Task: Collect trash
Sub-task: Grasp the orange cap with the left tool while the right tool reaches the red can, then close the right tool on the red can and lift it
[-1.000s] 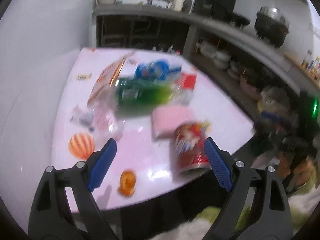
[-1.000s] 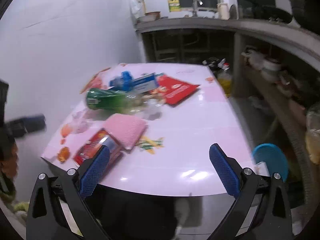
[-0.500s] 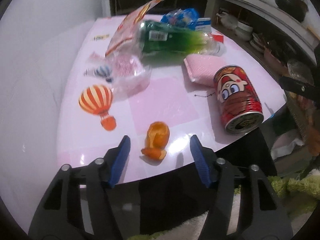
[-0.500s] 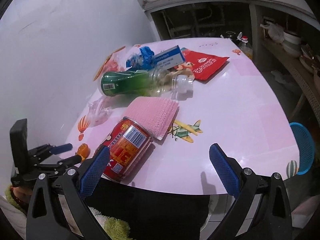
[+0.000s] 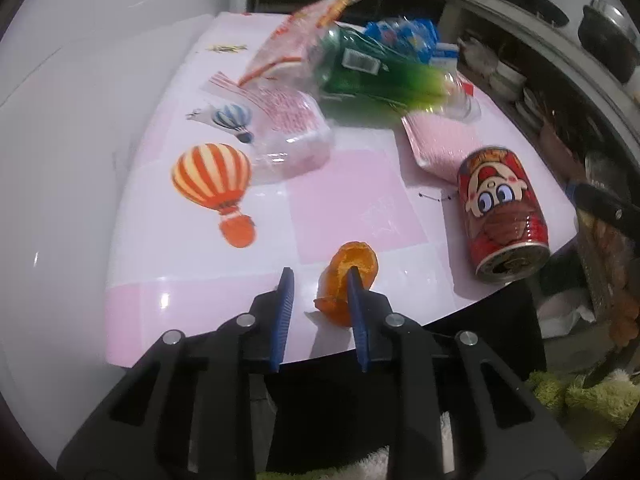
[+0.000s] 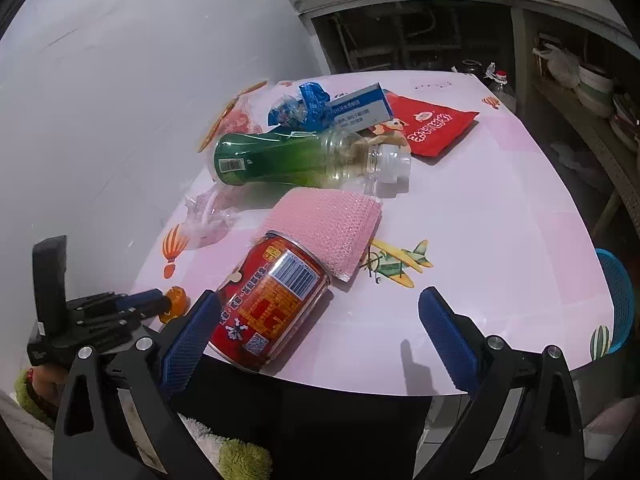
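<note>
Left wrist view — what do the tongs do?
— Left gripper (image 5: 320,280) half-spread around the curled orange peel (image 5: 347,280) at the pink table's (image 5: 200,300) near edge; contact unclear.
— Right gripper (image 6: 316,312)?
— Spread wide beside the toppled red drink can (image 6: 272,304).

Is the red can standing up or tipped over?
Tipped over. The red can lies on its side at the table's near edge, end face toward the left wrist camera, its far end against the pink pouch.

Home kitchen: pots (image 5: 608,44) and bowls (image 6: 596,88) on shelves (cluttered)
</note>
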Motion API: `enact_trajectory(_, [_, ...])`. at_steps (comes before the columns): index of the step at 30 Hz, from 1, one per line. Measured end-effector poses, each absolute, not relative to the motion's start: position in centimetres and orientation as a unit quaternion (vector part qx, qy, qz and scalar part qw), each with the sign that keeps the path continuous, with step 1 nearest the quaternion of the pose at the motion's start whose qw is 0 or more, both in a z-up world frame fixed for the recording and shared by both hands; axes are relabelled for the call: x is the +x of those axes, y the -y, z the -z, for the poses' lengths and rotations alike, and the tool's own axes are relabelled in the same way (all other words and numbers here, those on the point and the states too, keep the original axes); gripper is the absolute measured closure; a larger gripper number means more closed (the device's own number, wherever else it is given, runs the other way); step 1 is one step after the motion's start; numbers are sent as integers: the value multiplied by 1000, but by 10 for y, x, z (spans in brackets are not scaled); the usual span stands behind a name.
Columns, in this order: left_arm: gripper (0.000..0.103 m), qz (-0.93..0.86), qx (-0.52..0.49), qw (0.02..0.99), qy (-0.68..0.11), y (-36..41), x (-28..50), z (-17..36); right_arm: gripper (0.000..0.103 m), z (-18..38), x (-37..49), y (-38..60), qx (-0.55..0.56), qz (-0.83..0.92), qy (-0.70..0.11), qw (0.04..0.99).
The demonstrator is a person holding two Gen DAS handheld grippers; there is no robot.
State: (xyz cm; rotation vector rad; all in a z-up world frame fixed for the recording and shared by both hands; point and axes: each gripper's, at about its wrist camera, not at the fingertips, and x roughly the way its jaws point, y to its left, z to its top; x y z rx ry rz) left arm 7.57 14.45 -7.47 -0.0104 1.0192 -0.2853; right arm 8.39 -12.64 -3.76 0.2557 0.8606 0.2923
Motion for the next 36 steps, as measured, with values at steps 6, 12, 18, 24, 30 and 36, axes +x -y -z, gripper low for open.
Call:
enact_trajectory(6, [89,149,-10,862,-484,-141,83,77,6,37,84,129,123,-134,-414,892])
enact_trajectory(12, [96,156,4,868,-471,-132,88,76,6,36,94,140,148,-138,-415,887])
enact_trajectory(18, [98,157,14,874,-459,-127,90,76,10,48,111,144,224,-167,-448,849])
enact_trajectory(24, [99,159,9,877,-453,-126,95,75,10,68,126,133,287,-192,-489,801])
enact_trajectory(30, [99,164,4,878,-450,-127,98,75,10,88,141,130,340,-204,-521,756])
enact_trajectory(36, [99,164,-1,878,-449,-128,99,77,10,98,147,133,367,-203,-540,730])
